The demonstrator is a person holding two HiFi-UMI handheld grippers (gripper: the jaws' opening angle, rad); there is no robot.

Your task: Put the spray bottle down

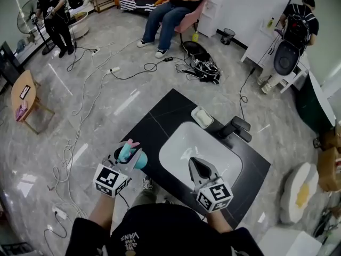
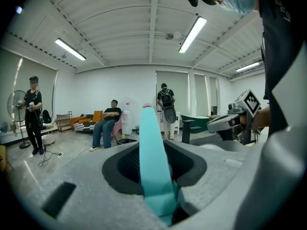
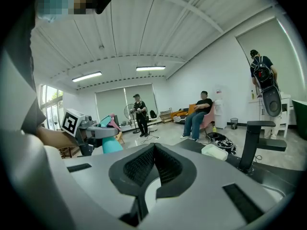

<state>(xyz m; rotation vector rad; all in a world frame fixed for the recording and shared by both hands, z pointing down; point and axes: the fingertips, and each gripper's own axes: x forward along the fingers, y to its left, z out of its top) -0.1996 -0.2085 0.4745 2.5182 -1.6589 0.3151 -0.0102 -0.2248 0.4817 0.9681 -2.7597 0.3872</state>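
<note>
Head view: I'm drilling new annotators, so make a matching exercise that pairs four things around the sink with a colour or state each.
Things:
1. spray bottle
2. faucet
3. small dish
4. right gripper

Descriptions:
a. black, standing at the sink's edge
b. teal, clamped in the left gripper
c. jaws together, nothing between them
d. white, lying on the dark counter

Pairs: 1-b, 2-a, 3-d, 4-c.
</note>
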